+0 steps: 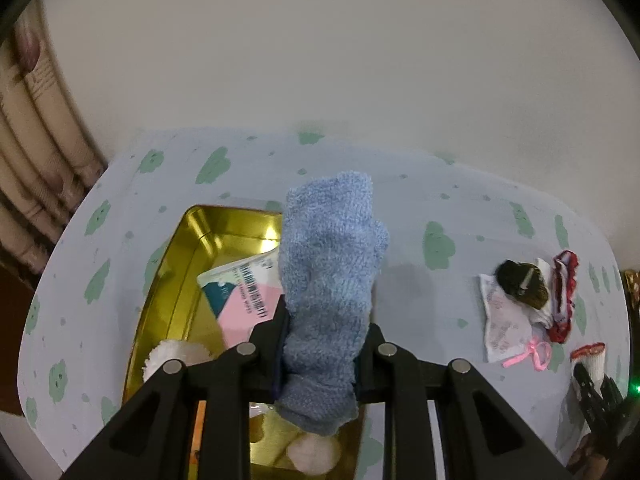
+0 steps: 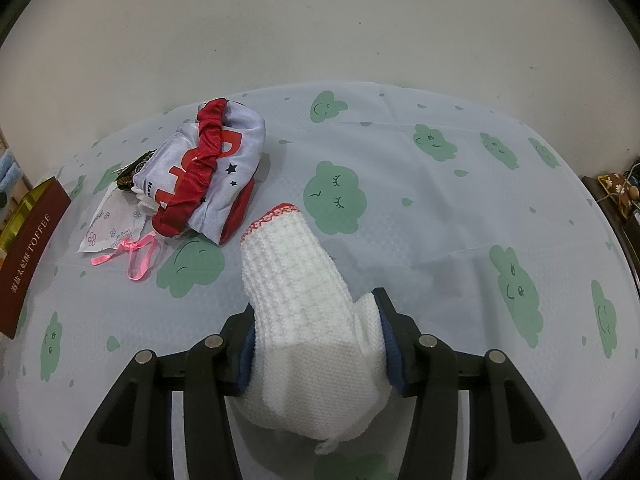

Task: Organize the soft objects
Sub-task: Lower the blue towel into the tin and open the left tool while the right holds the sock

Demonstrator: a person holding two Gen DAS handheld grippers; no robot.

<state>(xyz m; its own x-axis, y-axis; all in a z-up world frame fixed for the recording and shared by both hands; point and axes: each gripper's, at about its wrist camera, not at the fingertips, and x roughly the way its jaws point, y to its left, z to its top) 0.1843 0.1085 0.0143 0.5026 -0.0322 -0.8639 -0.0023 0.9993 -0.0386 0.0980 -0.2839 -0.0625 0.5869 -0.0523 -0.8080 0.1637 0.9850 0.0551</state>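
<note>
Left gripper (image 1: pixel 325 344): jaws clamped on a fluffy blue glove (image 1: pixel 330 280), which stands up out of the pinch with its stubby fingers uppermost and its lower end hanging below the pads. The glove is held over the right edge of a gold tin (image 1: pixel 176 280), clear of the tin's floor.

Inside the tin: a pink and white packet (image 1: pixel 244 292) with a barcode lies flat toward the far end; a white fluffy item (image 1: pixel 172 356) sits at the near left, and a pale round soft item (image 1: pixel 314 454) at the near right, partly hidden by the gripper. The tin rests on a pale blue tablecloth (image 1: pixel 420 184) printed with green clouds.

Right gripper (image 2: pixel 316 344): jaws clamped on a white knitted glove (image 2: pixel 304 300) with a red-stitched cuff, the cuff pointing away from the camera. The glove is held above the cloth, well to the right of the tin; whether any part touches the cloth cannot be told.

Between the tin and the white glove lies a small heap: a white and red satin garment (image 2: pixel 208 168) with a ruched red band, a dark patterned item (image 2: pixel 134 170) tucked behind it, and a sheer white sachet (image 2: pixel 114 222) with a pink ribbon (image 2: pixel 138 256) trailing toward the camera. In the right wrist view the tin's maroon side, lettered TOFFEE, stands just left of this heap.
</note>
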